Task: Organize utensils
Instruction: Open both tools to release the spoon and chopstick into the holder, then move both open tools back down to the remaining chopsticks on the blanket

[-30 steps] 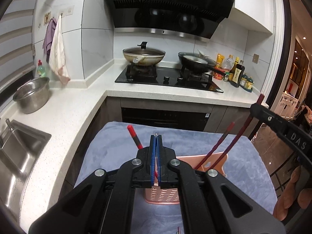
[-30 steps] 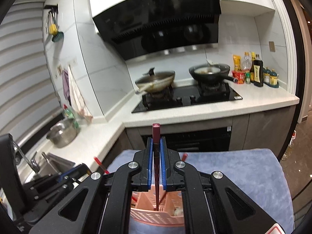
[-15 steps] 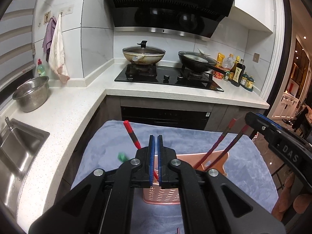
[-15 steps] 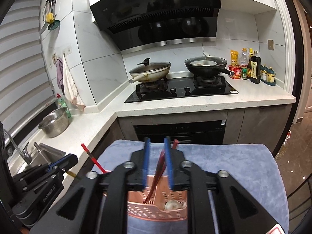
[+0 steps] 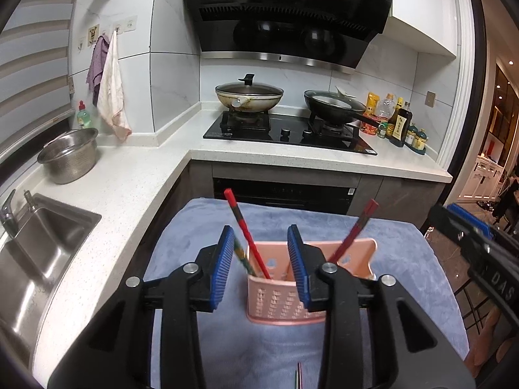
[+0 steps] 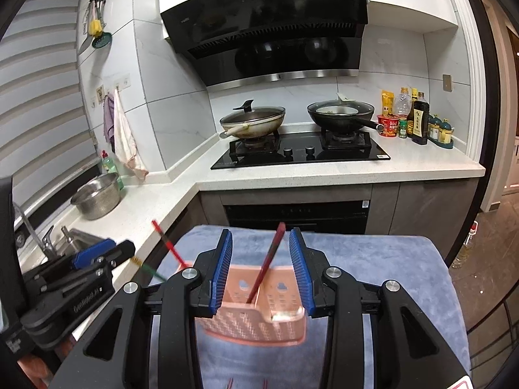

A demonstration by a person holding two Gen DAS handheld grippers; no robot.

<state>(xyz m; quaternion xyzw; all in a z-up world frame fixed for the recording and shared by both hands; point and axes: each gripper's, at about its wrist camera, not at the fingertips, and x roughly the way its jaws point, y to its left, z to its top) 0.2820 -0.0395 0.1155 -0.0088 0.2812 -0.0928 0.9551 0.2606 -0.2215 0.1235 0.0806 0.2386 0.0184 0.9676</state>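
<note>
Left gripper [image 5: 261, 264]: jaws parted and opening, blue pads [image 5: 223, 267] clear of everything, nothing gripped. Seen between them, past the tips: red chopsticks [image 5: 248, 235] standing tilted left in the pink basket [image 5: 282, 304]. Second dark red pair [image 5: 353, 233] leaning right from the same basket, right-hand side.

Right gripper [image 6: 261, 269]: jaws also parted and opening, pads not pressing on anything. Dark red chopstick [image 6: 267, 262] visible in the gap, lower end down in the basket [image 6: 256, 324], top tilted right, not touching either pad.

Basket upright on a blue-grey towel [image 5: 405, 259]. Two thin utensil tips lying on the towel at the near edge [image 6: 248, 384], type unclear.

Beyond: white counter [image 5: 129, 178], sink [image 5: 42, 246] far left, steel bowl [image 5: 69, 155], stove [image 5: 288, 131] with two pans.
</note>
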